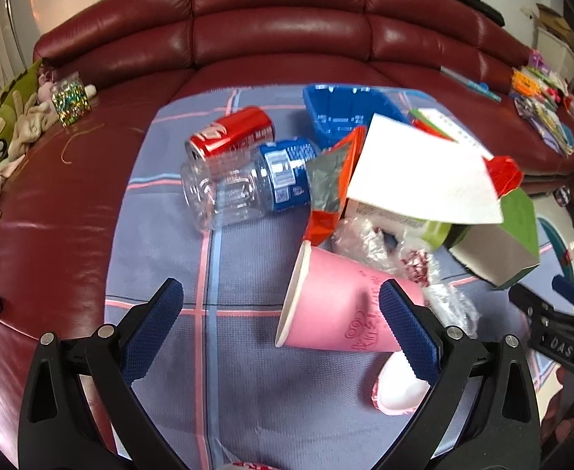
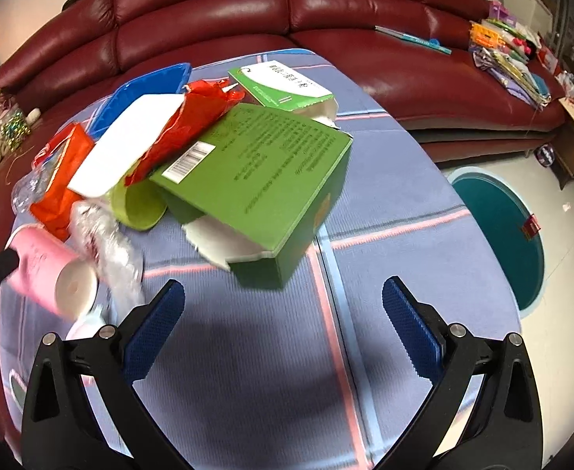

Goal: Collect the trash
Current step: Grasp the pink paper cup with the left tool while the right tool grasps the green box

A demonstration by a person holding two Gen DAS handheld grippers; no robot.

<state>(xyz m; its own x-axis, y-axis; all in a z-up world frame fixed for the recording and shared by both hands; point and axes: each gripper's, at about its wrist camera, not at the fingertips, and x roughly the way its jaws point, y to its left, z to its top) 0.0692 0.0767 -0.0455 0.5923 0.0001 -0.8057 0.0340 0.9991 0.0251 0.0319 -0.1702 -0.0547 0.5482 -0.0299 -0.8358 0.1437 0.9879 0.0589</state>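
A heap of trash lies on a blue plaid cloth [image 1: 247, 411]. In the left wrist view there are a red can [image 1: 232, 133], a clear plastic bottle [image 1: 247, 184], an orange foil packet [image 1: 332, 180], white paper [image 1: 420, 172], crumpled clear plastic [image 1: 369, 239] and a pink paper cup [image 1: 337, 309] on its side. My left gripper [image 1: 283, 325] is open, the cup between its fingers. In the right wrist view a green box [image 2: 263, 180] lies just ahead of my open, empty right gripper [image 2: 283, 325]. The pink cup [image 2: 47, 270] shows at left.
A blue plastic basket [image 1: 345, 113] stands behind the heap. A dark red leather sofa [image 1: 279, 19] curves around the back. Plush toys [image 1: 8, 125] lie at left, mixed clutter [image 2: 514, 55] at far right. A teal round rug [image 2: 510, 231] lies on the floor.
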